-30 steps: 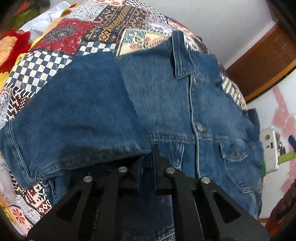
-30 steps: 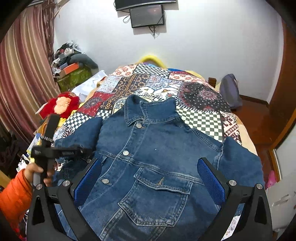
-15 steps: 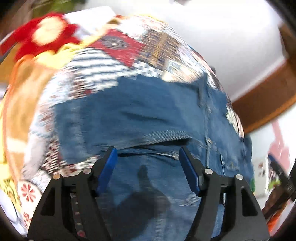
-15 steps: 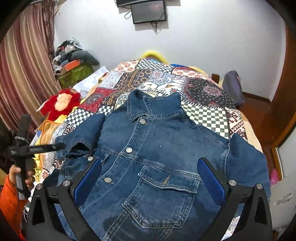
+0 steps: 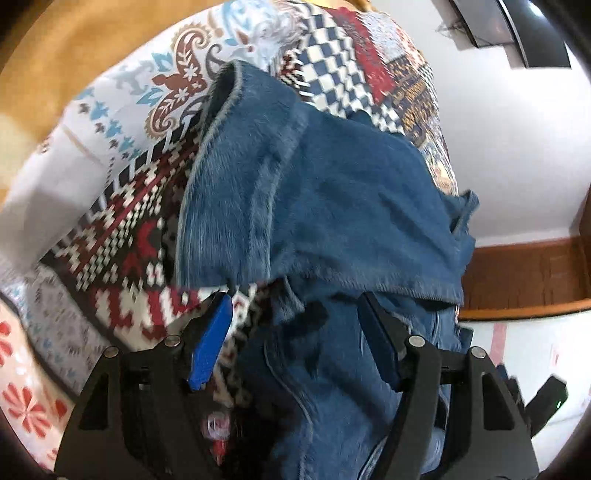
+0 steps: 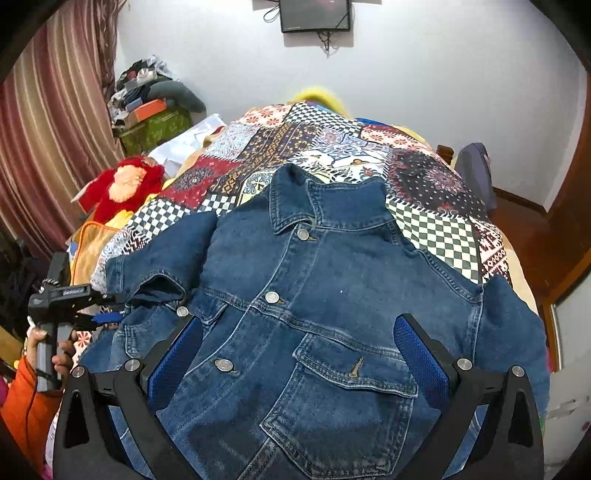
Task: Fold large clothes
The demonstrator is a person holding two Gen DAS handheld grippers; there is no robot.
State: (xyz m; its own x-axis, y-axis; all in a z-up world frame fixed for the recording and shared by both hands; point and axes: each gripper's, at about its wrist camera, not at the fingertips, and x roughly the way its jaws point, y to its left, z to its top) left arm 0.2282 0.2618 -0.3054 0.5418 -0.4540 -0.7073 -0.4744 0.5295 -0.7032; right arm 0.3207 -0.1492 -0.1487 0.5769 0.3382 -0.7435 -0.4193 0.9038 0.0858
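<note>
A blue denim jacket (image 6: 317, 295) lies front up on a patchwork quilt (image 6: 436, 229), collar toward the far wall. Its left sleeve (image 6: 155, 269) lies folded in beside the body, cuff open. In the left wrist view the sleeve (image 5: 325, 199) fills the middle. My left gripper (image 5: 295, 317) is open and empty just short of the sleeve's lower edge; it also shows in the right wrist view (image 6: 107, 306) at the jacket's left side. My right gripper (image 6: 299, 328) is open and empty above the jacket's lower front, over the chest pocket (image 6: 347, 384).
A red plush toy (image 6: 122, 184) lies at the bed's left edge, with boxes and clothes piled (image 6: 151, 110) behind it and a striped curtain (image 6: 48, 140) on the left. A wall screen (image 6: 314, 14) hangs ahead. A wooden door frame (image 6: 569, 206) is on the right.
My left gripper opened, let go of the sleeve and drew back left to the bed's edge. The sleeve now lies on the quilt beside the body. The right gripper hardly moved.
</note>
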